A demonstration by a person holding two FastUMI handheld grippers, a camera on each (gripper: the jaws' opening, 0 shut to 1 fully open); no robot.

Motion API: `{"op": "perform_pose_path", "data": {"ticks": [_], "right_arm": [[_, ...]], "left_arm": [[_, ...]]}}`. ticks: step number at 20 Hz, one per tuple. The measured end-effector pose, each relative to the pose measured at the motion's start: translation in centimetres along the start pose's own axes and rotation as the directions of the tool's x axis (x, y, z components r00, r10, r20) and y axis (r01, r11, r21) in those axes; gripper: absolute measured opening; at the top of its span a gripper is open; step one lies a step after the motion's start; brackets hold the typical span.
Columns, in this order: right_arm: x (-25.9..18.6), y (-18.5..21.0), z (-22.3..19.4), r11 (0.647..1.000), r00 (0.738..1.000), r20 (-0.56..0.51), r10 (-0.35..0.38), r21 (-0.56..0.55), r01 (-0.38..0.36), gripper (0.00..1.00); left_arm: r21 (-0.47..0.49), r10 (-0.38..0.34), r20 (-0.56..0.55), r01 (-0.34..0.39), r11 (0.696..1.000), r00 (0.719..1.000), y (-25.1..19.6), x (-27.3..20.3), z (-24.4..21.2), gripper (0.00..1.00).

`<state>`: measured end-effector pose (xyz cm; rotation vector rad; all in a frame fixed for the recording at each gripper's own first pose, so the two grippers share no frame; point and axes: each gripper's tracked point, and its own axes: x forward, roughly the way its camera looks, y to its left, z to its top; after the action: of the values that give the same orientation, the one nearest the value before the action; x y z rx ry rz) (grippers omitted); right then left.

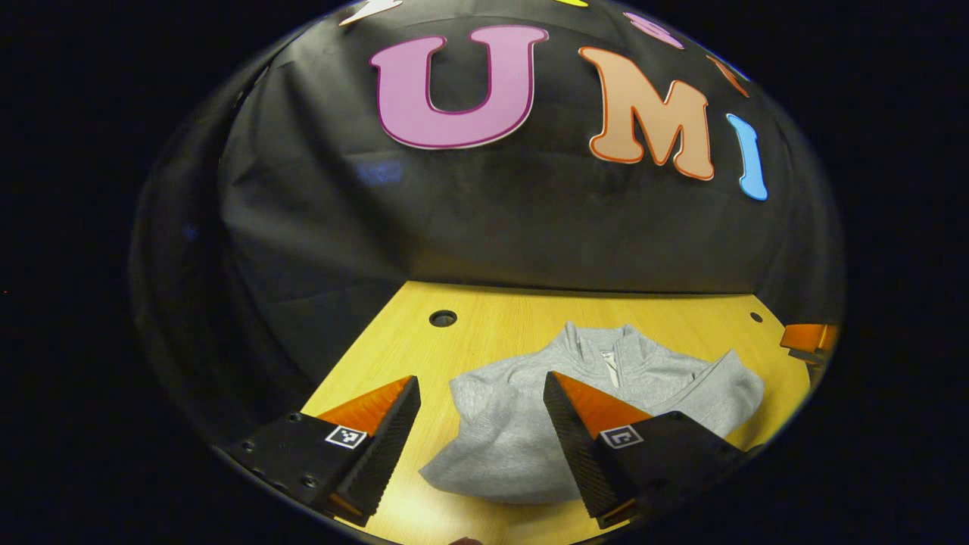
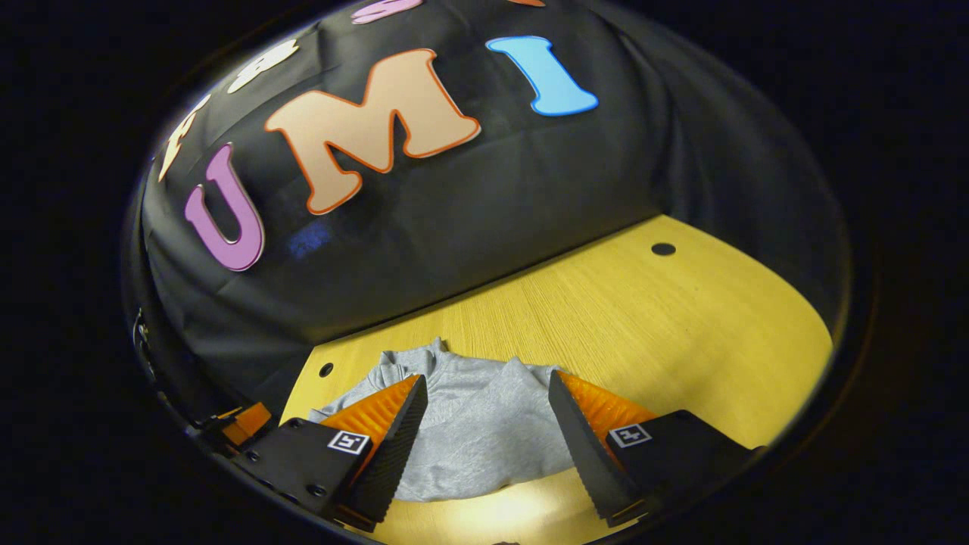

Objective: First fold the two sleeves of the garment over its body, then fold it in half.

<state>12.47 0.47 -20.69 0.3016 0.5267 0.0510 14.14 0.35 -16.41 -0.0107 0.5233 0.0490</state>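
Wooden table point(image 1: 500, 325), grey garment point(image 1: 515, 424) bunched, left gripper point(image 1: 481, 424) and right gripper point(image 2: 488, 431) spread wide above it

A staged recording booth, not a home: black cloth wall point(image 1: 484, 219) hangs straight behind a bare yellow wood-grain worktop point(image 2: 681, 325) with round cable holes point(image 1: 443, 318), lit from above amid surrounding darkness.

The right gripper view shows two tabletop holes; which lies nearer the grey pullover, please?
The left hole, just beside the pullover's edge; the other hole sits far off on bare wood at the upper right.
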Motion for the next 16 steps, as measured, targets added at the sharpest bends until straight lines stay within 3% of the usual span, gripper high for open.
{"op": "perform_pose_path", "data": {"ticks": [4,5,11,16], "right_arm": [[-2.7,1.2,2.1,0.992,0.994,0.105,0.008,-0.127,0.005,0.98],[-3.5,1.5,2.6,0.988,0.992,0.129,0.010,-0.152,0.010,0.94],[-8.0,4.2,5.6,0.951,0.959,0.278,0.064,-0.309,0.026,0.98],[-10.9,6.4,6.1,0.933,0.943,0.312,0.118,-0.359,0.002,0.99]], "left_arm": [[0.031,0.011,0.095,-0.014,0.999,0.995,0.5,-3.1,2.8,0.95],[0.040,0.010,0.113,-0.015,0.999,0.994,0.5,-3.9,3.4,0.95],[0.048,0.015,0.187,-0.024,0.999,0.982,0.4,-7.6,5.8,0.95],[0.062,0.003,0.245,-0.019,0.998,0.970,-0.1,-9.3,7.2,0.95]]}}
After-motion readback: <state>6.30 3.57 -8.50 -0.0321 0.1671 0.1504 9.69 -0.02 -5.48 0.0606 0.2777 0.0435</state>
